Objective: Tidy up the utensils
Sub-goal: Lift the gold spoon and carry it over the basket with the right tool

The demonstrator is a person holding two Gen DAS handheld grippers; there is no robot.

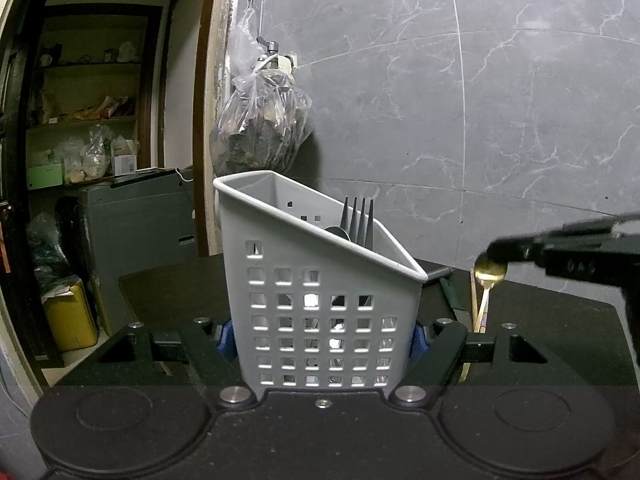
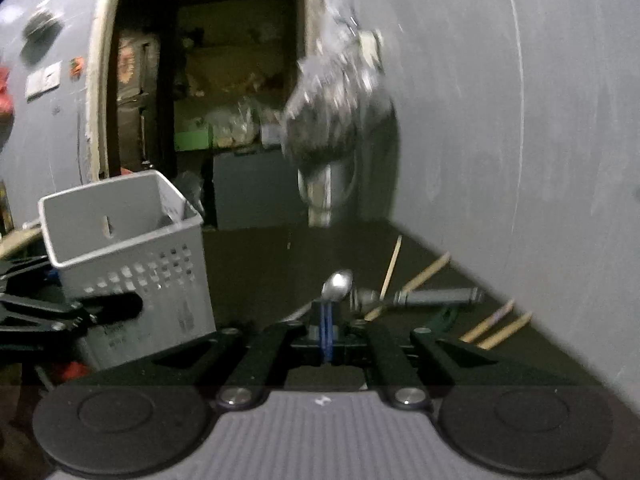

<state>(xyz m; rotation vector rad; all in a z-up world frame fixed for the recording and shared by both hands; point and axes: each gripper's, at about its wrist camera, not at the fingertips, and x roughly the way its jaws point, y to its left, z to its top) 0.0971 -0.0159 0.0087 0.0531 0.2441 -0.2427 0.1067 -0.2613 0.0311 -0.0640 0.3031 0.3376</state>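
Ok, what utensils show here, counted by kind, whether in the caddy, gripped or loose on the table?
Forks: 1, in the caddy
Spoons: 2, one in the right gripper, one bowl showing in the caddy
Wooden chopsticks: 4, on the table
Grey-handled tool: 1
Green-handled tool: 1
Total: 9

Left wrist view sits close behind the white caddy (image 1: 320, 300), facing the grey wall (image 1: 480, 100). Right wrist view looks along the tabletop (image 2: 260, 264) toward the doorway (image 2: 224, 100). Both share caddy and wall.

No text or label is sharp enough to read.
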